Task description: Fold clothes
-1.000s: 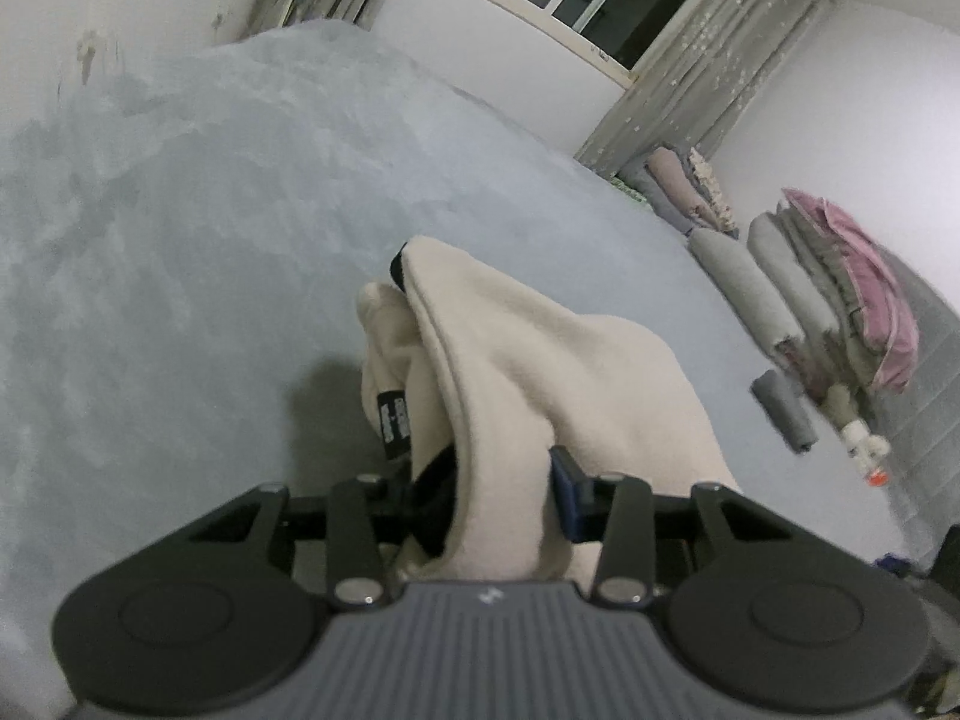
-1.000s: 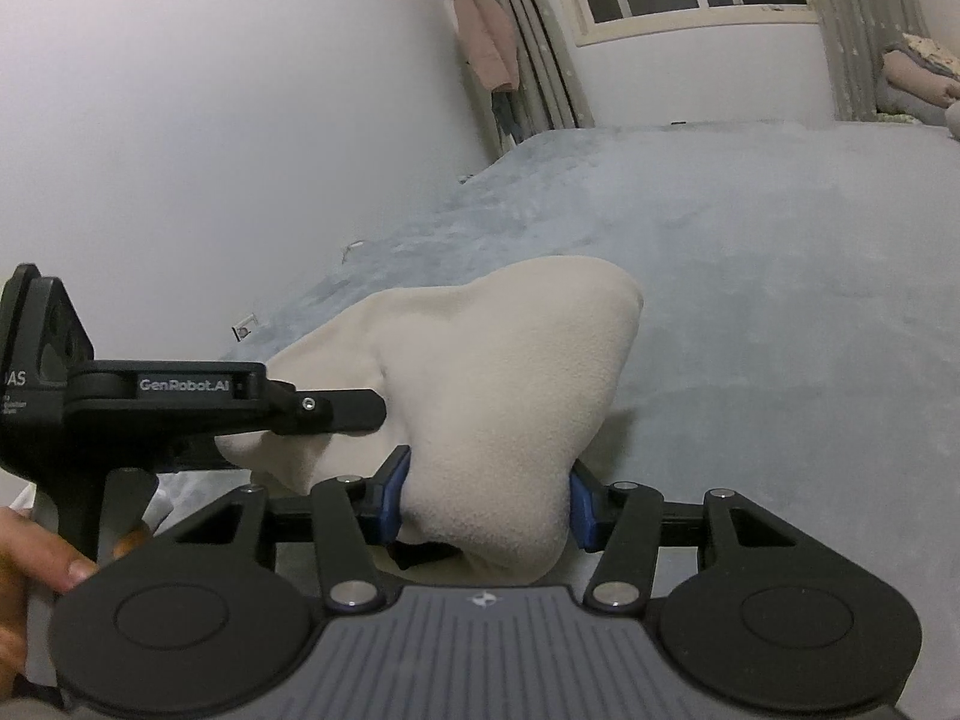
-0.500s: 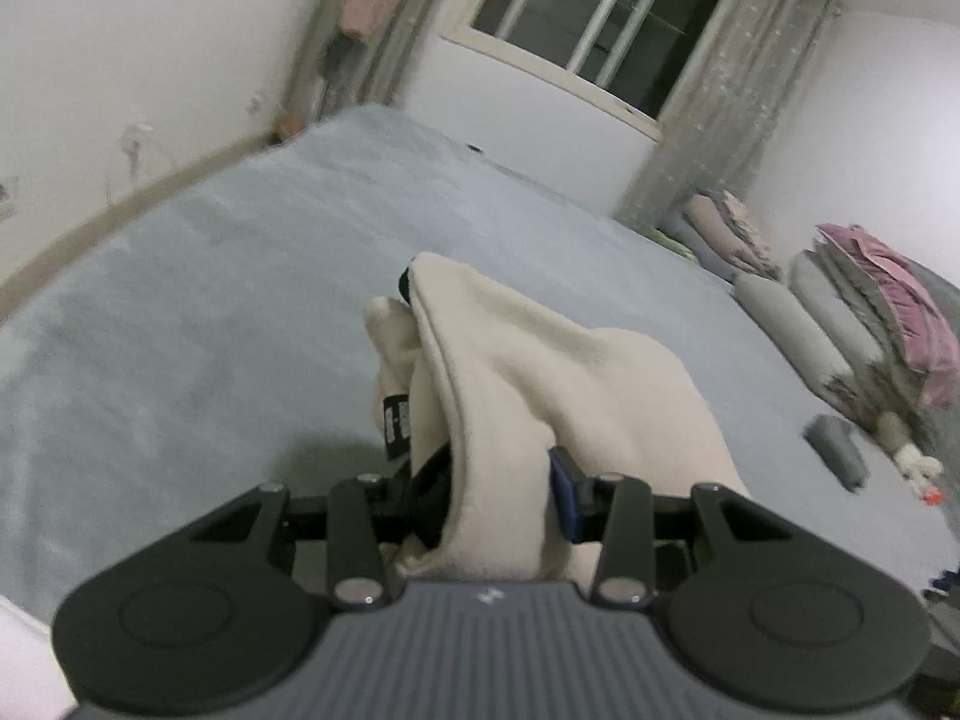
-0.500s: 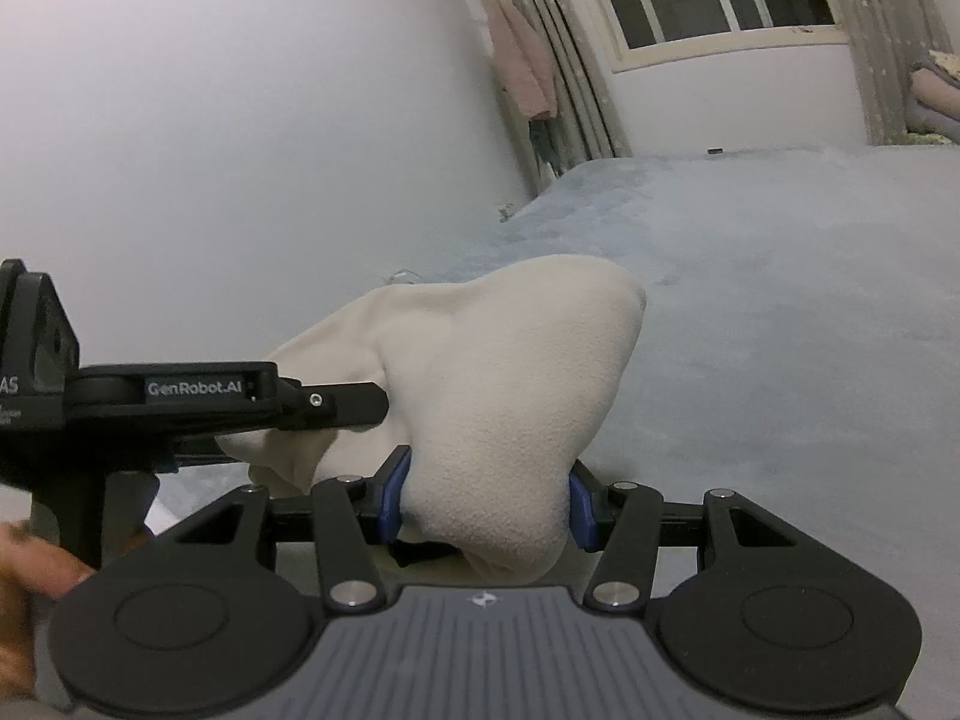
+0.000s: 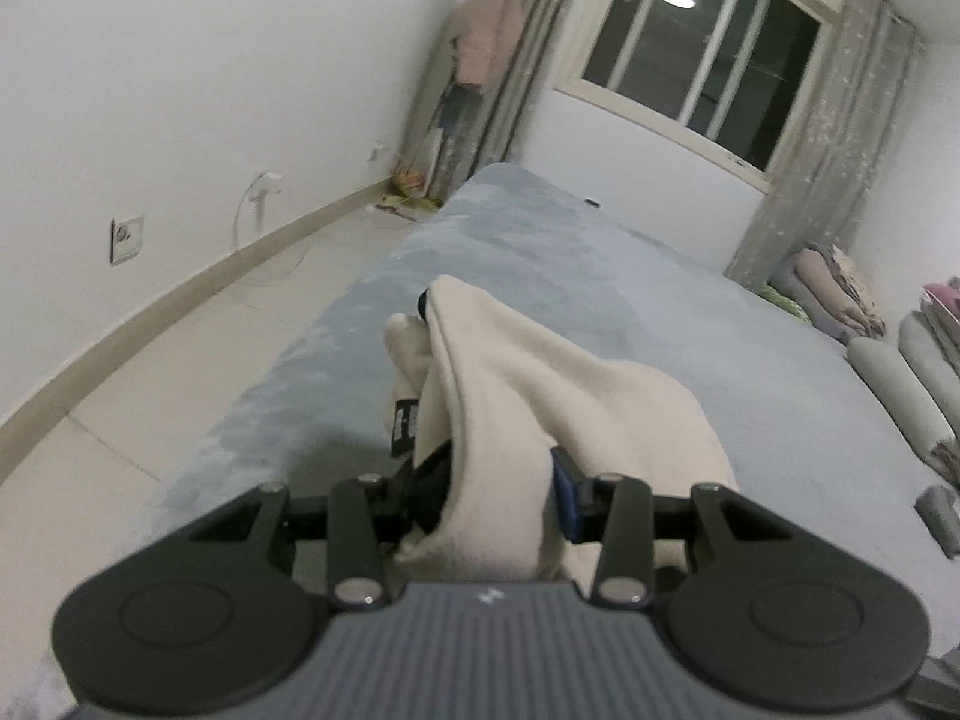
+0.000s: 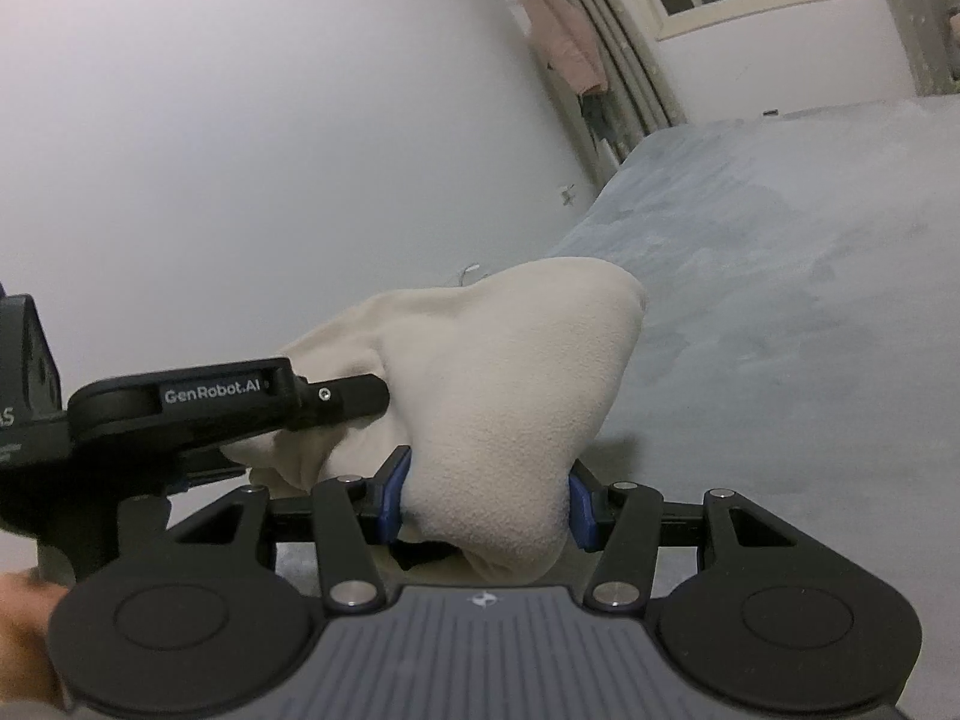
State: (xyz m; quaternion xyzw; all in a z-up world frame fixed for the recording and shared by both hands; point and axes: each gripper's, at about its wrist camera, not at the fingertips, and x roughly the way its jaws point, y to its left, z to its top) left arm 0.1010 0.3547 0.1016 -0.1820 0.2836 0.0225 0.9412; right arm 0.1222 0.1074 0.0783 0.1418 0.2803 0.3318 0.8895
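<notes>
A cream fleece garment (image 5: 540,396) is bunched up and held off the grey-blue bed (image 5: 720,312) by both grippers. My left gripper (image 5: 498,480) is shut on a thick fold of it, and the cloth hides most of both fingers; a black label hangs on its left side. In the right wrist view the same garment (image 6: 510,372) bulges between the blue pads, with my right gripper (image 6: 486,504) shut on it. The left gripper (image 6: 252,402) shows there from the side at the left, its finger pushed into the cloth.
The bed's left edge (image 5: 288,372) drops to a pale tiled floor (image 5: 180,360) by a white wall with a socket (image 5: 127,238). Rolled and folded bedding (image 5: 900,372) lies along the right side. A window (image 5: 702,54) with grey curtains is at the back. A hand (image 6: 24,630) shows at lower left.
Both grippers have swung toward the bed's left edge with the garment still clamped. The floor and wall now fill the left wrist view, where only bed showed before. The grips look unchanged.
</notes>
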